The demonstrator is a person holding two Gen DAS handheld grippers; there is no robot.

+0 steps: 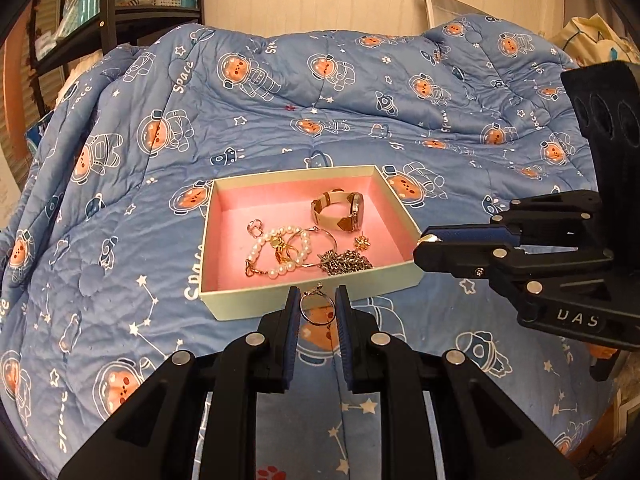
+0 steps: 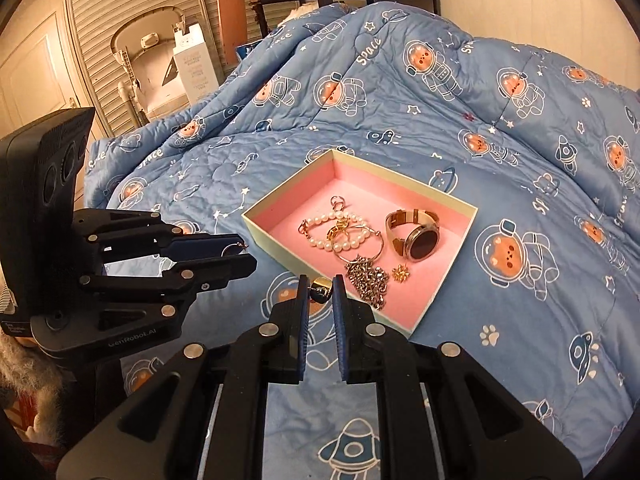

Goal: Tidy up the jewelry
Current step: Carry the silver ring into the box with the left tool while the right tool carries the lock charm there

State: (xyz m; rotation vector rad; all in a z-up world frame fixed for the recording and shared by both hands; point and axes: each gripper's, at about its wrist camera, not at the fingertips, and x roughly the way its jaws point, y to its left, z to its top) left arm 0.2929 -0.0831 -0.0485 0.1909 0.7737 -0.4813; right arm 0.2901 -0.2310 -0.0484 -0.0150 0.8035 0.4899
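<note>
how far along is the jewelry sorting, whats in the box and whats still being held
Already lying in the pink-lined box: a watch, pearl bracelet, silver chain and star stud. In hand: the left gripper pinches a hoop earring; the right gripper pinches a small gold piece. Left: placing those two.

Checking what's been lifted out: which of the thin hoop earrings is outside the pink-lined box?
The thin hoop earring pinched in the left claw, in front of the box; the other gold hoop lies inside among pearls.

Blue astronaut-print quilt [image 1: 280,120], apparently a bed, open box [image 1: 248,300] resting on it
</note>
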